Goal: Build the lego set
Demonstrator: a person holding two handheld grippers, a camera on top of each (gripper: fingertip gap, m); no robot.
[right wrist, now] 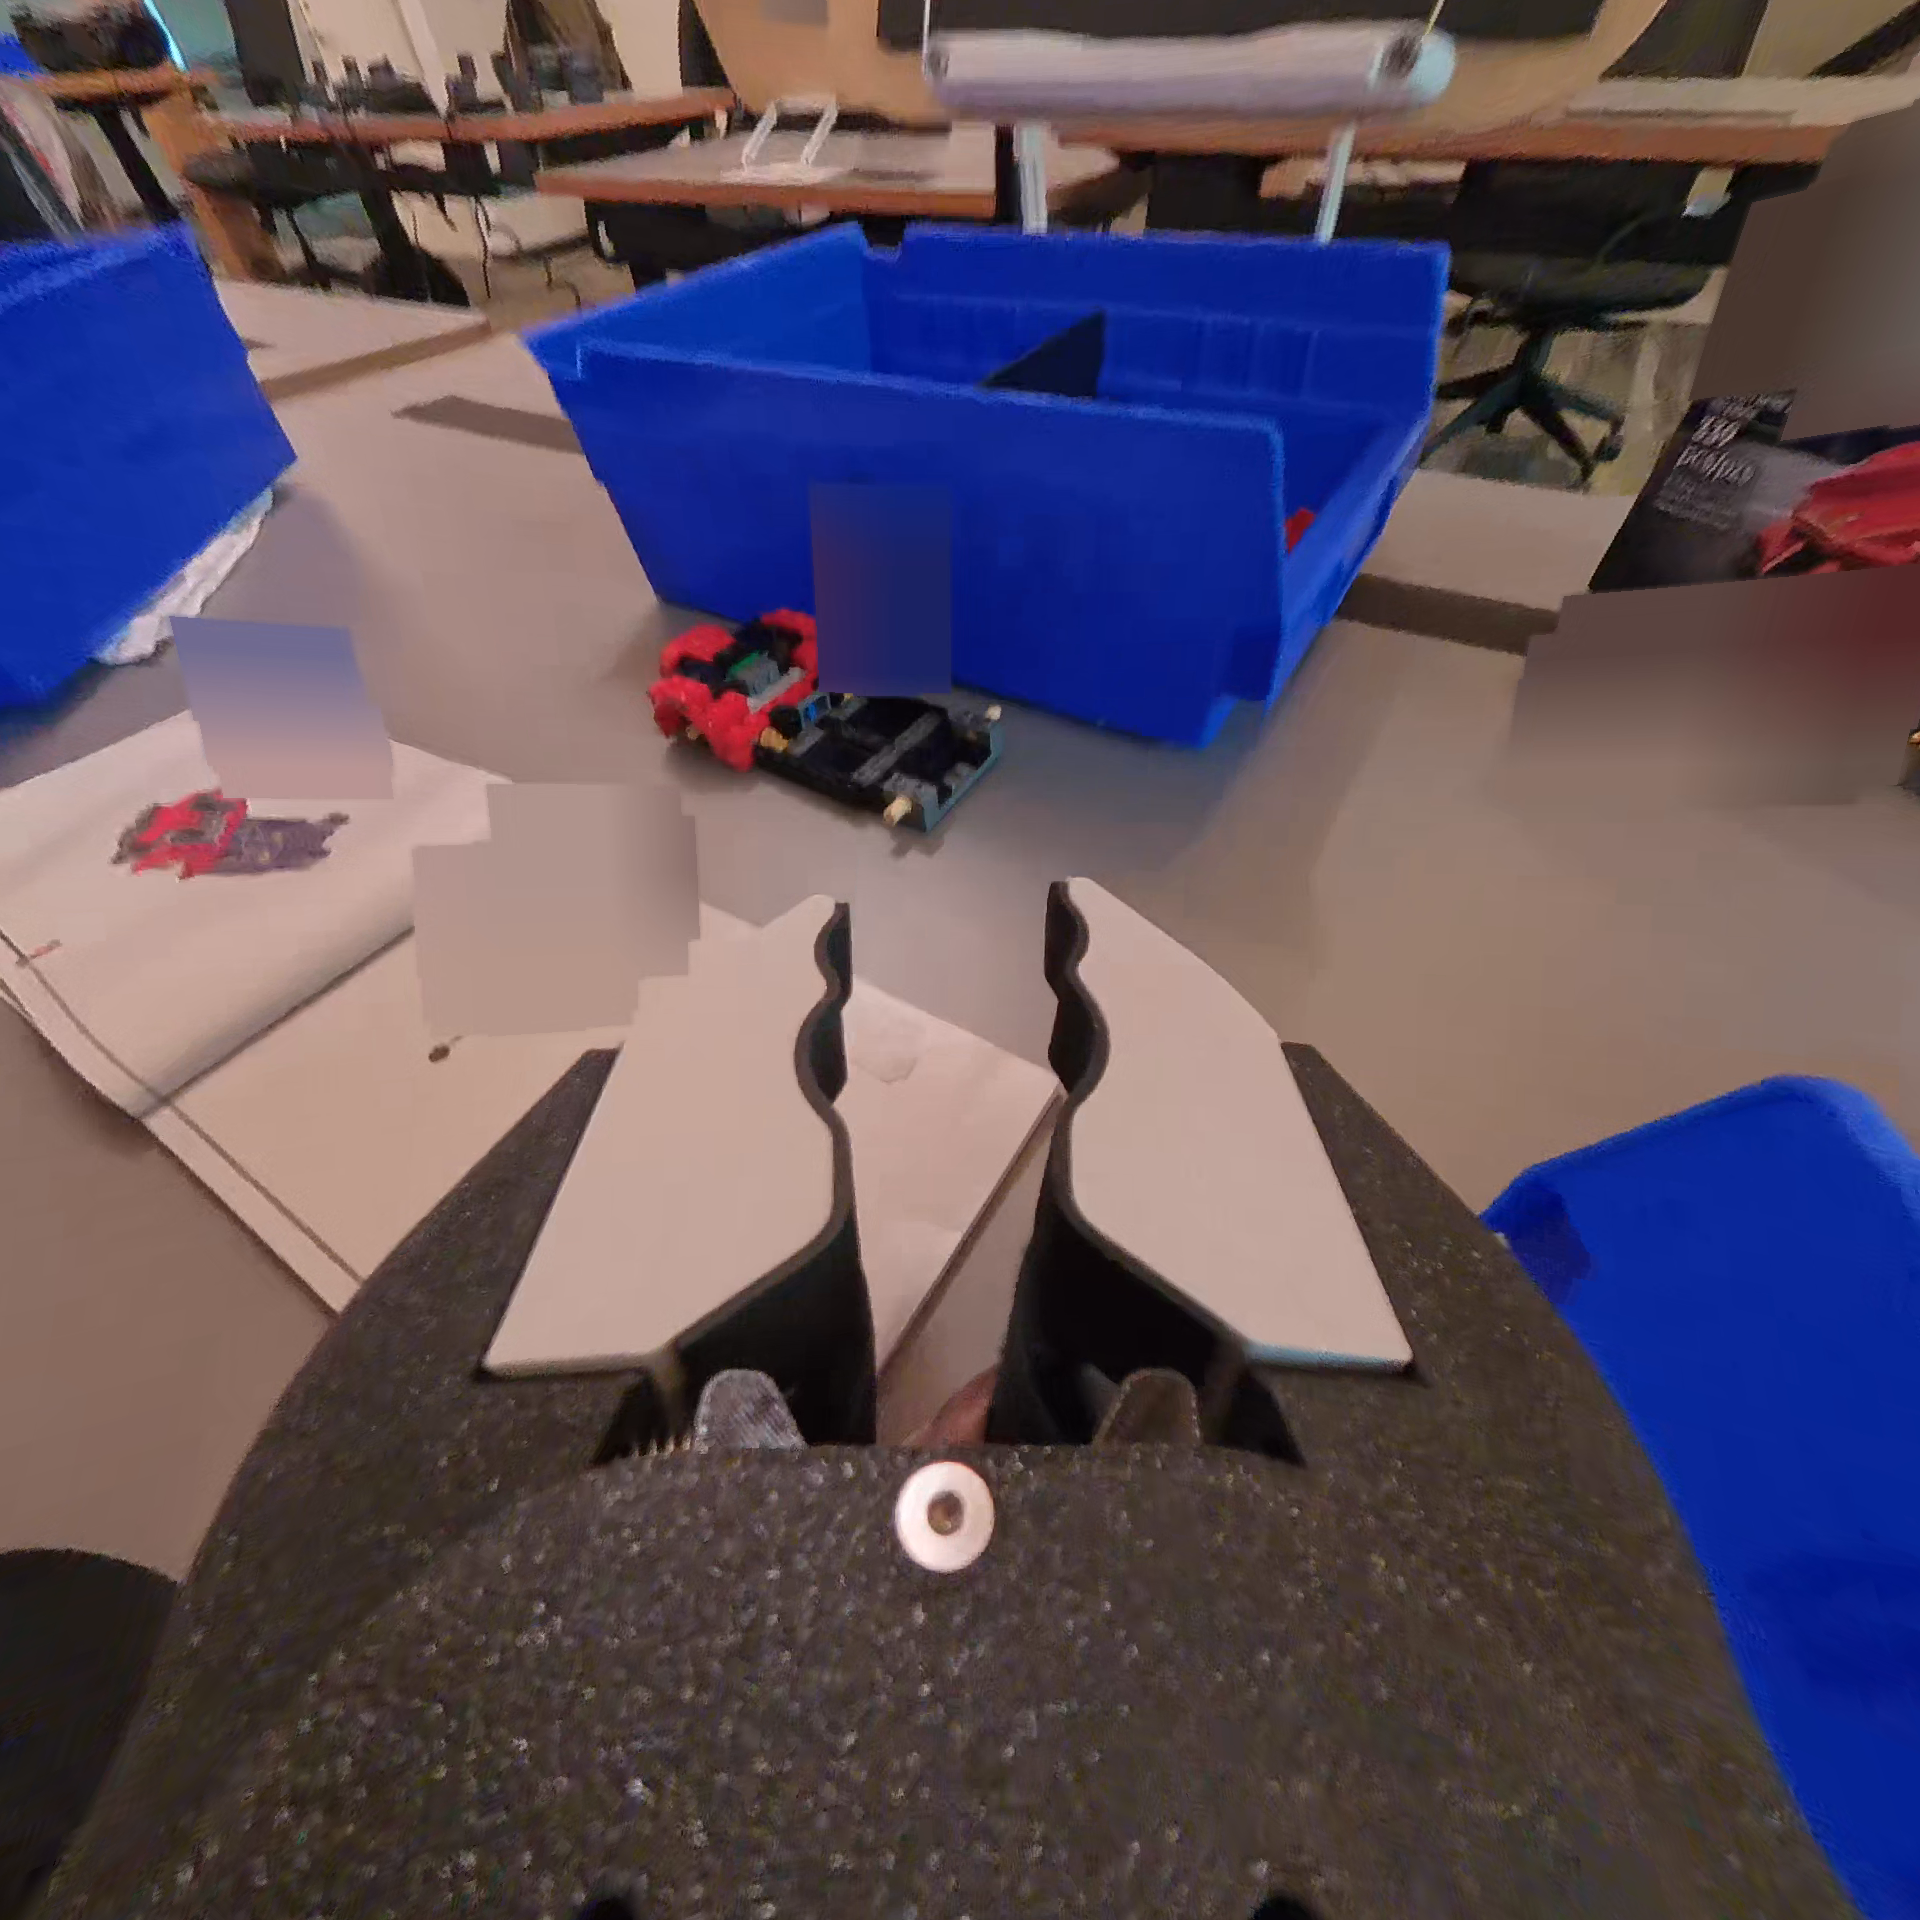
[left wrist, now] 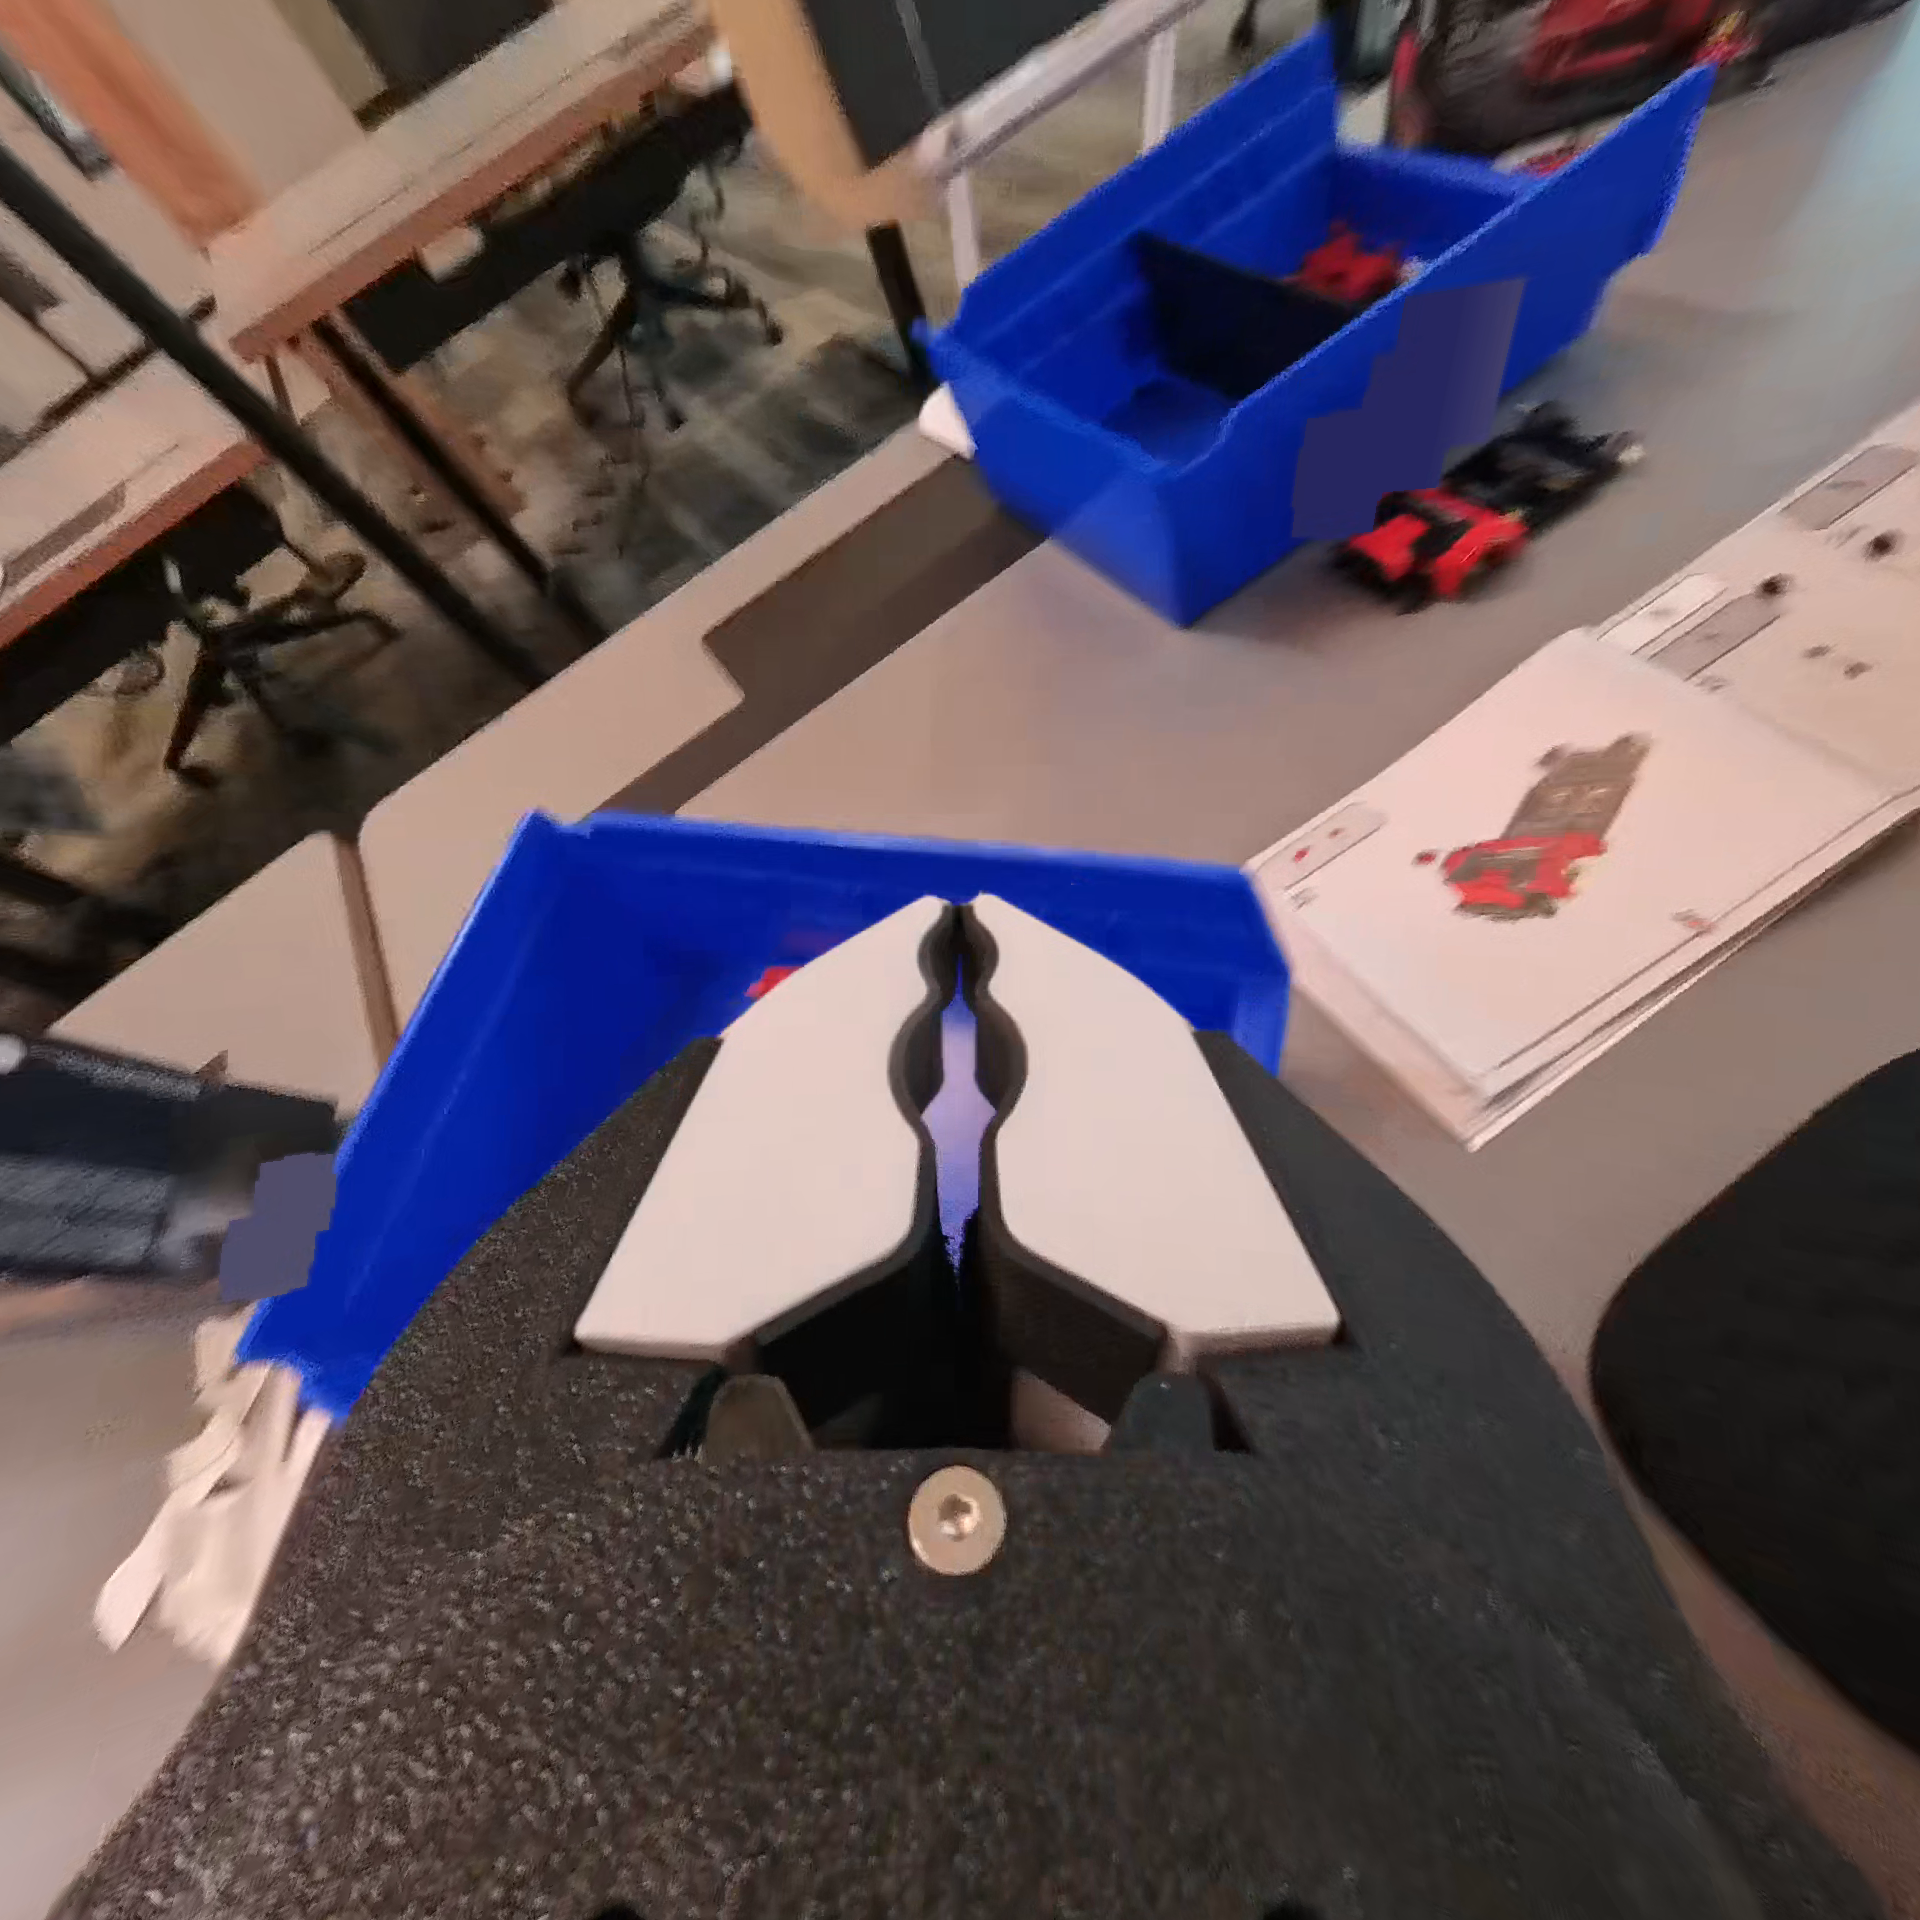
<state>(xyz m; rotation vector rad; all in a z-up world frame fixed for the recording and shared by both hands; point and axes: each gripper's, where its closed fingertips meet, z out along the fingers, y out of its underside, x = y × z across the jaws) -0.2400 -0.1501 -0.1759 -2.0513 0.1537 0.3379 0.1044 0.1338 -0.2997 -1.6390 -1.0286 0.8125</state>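
A grey table [right wrist: 1299, 935] in an office of desks and chairs holds blue bins, an open manual [right wrist: 260, 935] and the half-built red-and-black lego car [right wrist: 821, 717], just in front of the divided bin [right wrist: 1039, 540]. The left gripper [left wrist: 961, 906], tips pressed together with nothing visible between them, hovers over a near bin [left wrist: 623, 935] whose contents are mostly hidden. The right gripper [right wrist: 945, 904] is spread above the manual. Label patches are blurred.

- left gripper [left wrist: 958, 906] covers most of the near blue plastic bin [left wrist: 623, 935], only a scrap of red [left wrist: 774, 979] peeking out
- small red-and-black lego car [left wrist: 1455, 530] smeared by blur
- blue bin at lower right [right wrist: 1766, 1351] cut off by the edge
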